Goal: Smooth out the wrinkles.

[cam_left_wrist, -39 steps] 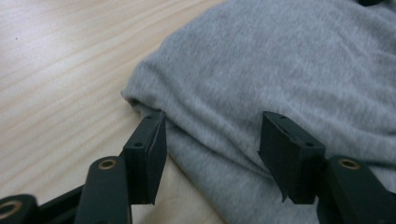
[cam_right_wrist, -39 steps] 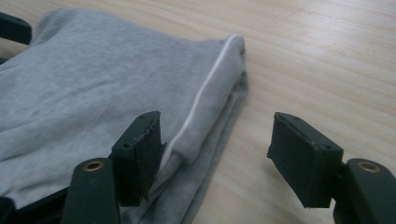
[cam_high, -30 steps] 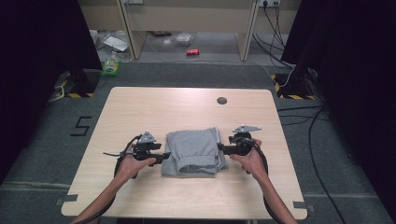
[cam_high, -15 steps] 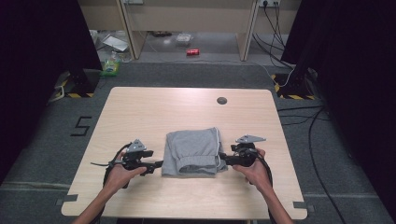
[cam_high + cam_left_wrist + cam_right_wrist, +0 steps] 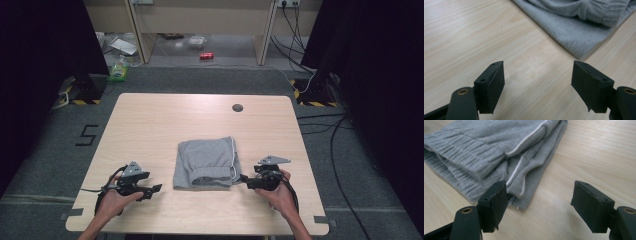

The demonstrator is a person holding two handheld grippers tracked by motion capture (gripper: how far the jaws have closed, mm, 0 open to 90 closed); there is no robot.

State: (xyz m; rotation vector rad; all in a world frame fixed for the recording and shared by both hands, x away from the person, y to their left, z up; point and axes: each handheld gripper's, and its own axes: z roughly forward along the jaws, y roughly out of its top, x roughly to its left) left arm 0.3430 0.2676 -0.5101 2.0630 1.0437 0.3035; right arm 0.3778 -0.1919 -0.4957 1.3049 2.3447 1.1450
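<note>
High view: one folded grey garment (image 5: 207, 162) between two open tools.

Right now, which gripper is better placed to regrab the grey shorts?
Right, probably. The right gripper sits open at the edge of the grey shorts; the left gripper, also open, has bare table between it and the cloth.

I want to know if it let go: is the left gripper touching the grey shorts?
Apart. The left gripper view shows bare table between the open left gripper and the folded grey shorts.
</note>
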